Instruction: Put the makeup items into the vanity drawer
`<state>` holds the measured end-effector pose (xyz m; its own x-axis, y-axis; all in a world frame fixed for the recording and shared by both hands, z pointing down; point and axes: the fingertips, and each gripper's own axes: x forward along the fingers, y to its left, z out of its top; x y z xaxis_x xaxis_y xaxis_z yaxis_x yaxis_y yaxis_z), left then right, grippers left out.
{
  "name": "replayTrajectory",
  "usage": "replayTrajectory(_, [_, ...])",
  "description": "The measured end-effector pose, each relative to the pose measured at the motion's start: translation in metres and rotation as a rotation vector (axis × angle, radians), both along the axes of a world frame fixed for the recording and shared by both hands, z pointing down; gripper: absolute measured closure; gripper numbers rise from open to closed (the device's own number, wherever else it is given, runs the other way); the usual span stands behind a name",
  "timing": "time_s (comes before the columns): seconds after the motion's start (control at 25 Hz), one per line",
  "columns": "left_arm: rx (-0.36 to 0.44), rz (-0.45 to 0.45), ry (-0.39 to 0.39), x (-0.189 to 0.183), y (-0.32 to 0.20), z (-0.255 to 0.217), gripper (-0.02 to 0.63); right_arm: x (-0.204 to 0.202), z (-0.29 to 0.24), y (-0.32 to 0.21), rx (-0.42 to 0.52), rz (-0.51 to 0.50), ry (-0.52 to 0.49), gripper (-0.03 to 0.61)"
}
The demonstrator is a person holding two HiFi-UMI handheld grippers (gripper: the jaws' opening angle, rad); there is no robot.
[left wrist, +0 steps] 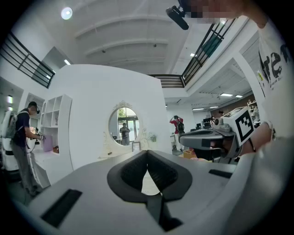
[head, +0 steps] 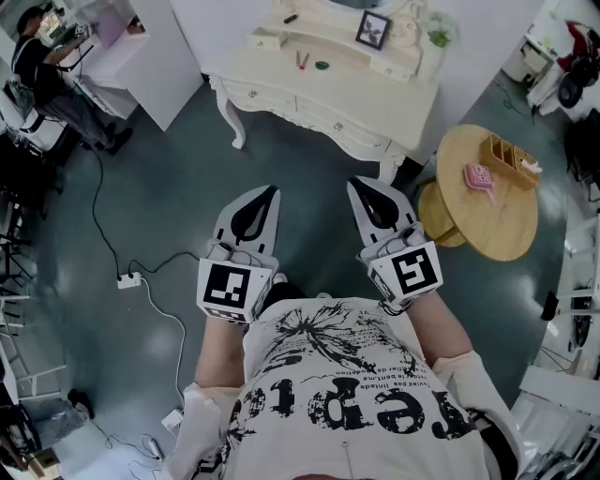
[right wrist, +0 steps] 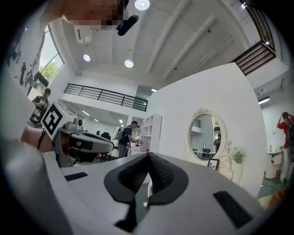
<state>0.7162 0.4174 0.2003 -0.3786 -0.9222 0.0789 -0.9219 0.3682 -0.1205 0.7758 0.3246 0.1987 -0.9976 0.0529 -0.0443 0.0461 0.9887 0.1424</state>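
Holding both grippers level at my waist, I had the left gripper [head: 272, 191] [left wrist: 147, 152] and the right gripper [head: 354, 184] [right wrist: 148, 155] side by side and apart. Both pairs of fingers were clenched, tips touching, with nothing between them; each gripper view showed only the hollow behind the closed tips.

Well ahead of both sets of fingers stood the white vanity table [head: 272, 67], its drawer fronts [head: 323, 116] closed as far as I could tell. On its top lay a small red item [head: 302, 60] just beside a small green item [head: 322, 65], with a dark small item [head: 291, 18] farther back and a picture frame [head: 372, 30] to their right. What each small item was I could not make out. The oval mirror [left wrist: 123, 125] showed straight beyond the left fingers.

Off to the right of the right fingers sat a round wooden table [head: 492, 230] bearing a pink item [head: 479, 176] and a wooden organizer [head: 507, 156], near each other. Far left of the left fingers, a person [head: 47, 66] stood at a white shelf unit, and a power strip [head: 129, 279] lay on the floor.
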Motion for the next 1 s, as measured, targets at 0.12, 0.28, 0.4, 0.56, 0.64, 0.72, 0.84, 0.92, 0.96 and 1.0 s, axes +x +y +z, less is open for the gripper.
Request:
replayTrajectory(0.12, [0.005, 0.007, -0.001, 0.0, -0.004, 0.002, 0.601, -0.001, 0.001, -0.005, -0.008, 0.001, -0.005, 0.566])
replayTrajectory(0.28, [0.009, 0.013, 0.009, 0.002, -0.008, 0.001, 0.601, 0.001, 0.002, -0.007, -0.017, -0.002, -0.004, 0.566])
replayTrajectory(0.4, [0.01, 0.012, 0.022, 0.004, -0.011, 0.002, 0.601, 0.003, 0.004, -0.009, -0.024, -0.006, 0.0, 0.566])
replayTrajectory(0.56, [0.015, 0.017, 0.045, 0.005, -0.019, 0.006, 0.601, 0.003, 0.009, -0.014, -0.032, -0.017, 0.017, 0.566])
replayTrajectory(0.64, [0.013, 0.019, 0.05, 0.004, -0.023, 0.008, 0.601, 0.003, 0.009, -0.016, -0.033, -0.021, 0.01, 0.565])
replayTrajectory(0.72, [0.012, 0.022, 0.052, 0.003, -0.027, 0.009, 0.601, 0.0, 0.005, -0.019, -0.04, -0.022, -0.03, 0.361])
replayTrajectory(0.84, [0.007, 0.024, 0.057, 0.0, -0.033, 0.012, 0.601, -0.008, -0.002, -0.034, -0.063, 0.008, -0.084, 0.015])
replayTrajectory(0.92, [0.001, 0.021, 0.059, -0.005, -0.038, 0.014, 0.601, -0.013, -0.003, -0.045, -0.064, 0.026, -0.089, -0.018])
replayTrajectory(0.96, [-0.002, 0.019, 0.06, -0.009, -0.041, 0.014, 0.601, -0.016, -0.002, -0.049, -0.065, 0.03, -0.085, -0.018])
replayTrajectory(1.0, [-0.005, 0.016, 0.06, -0.013, -0.044, 0.015, 0.601, -0.02, -0.001, -0.054, -0.067, 0.031, -0.081, -0.018])
